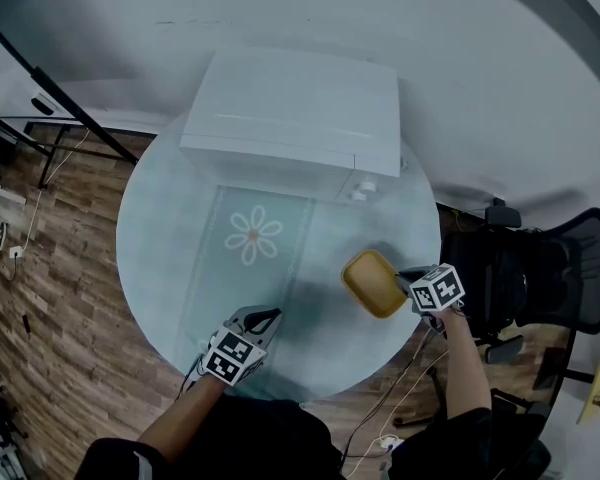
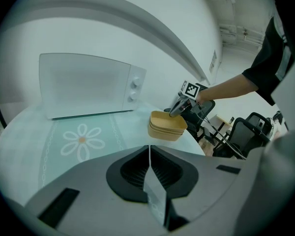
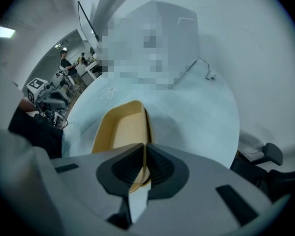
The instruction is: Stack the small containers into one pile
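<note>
- At the near right edge of the worktop, the right tongs are pinched shut on the near rim of the yellow containers, which seem to rest nested on the glass.
- Left tongs are closed with nothing between them, low by the near edge and well apart from the pile.
- From the left tongs the pile lies ahead and to the right. Its long axis runs straight away from the right tongs, which are by far the nearer.
- Two nested rims show from the side, and I can't tell whether there are more.
- No loose container shows anywhere, so the stacking looks finished.
- Behind stands a white microwave.
</note>
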